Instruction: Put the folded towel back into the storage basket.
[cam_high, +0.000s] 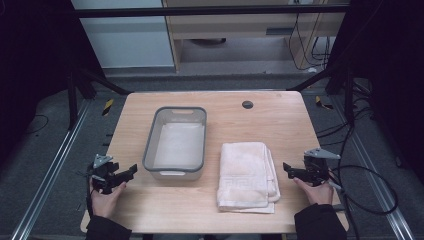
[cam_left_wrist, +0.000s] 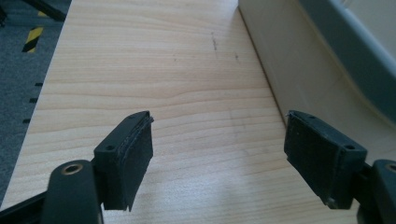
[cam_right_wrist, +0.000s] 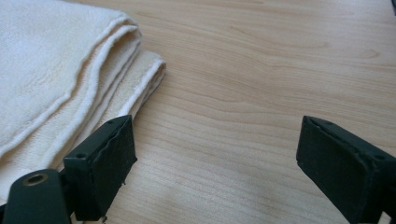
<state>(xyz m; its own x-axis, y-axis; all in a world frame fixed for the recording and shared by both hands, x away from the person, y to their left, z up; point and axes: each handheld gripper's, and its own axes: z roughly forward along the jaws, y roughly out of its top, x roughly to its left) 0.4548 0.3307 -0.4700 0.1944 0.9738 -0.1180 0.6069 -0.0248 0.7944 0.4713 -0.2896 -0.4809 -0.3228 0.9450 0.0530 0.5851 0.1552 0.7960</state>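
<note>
Nothing begun. Folded towel (cam_high: 247, 174) lying untouched on surface (cam_high: 260, 117) beside empty tub (cam_high: 176, 142). Left hand-held gripper (cam_high: 131, 170) and right hand-held gripper (cam_high: 287, 168) wide, holding nothing.

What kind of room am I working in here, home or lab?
Likely a lab or recording rig: a bare wooden table inside a black metal frame, cables trailing on grey floor, with a staged towel and basin.
</note>
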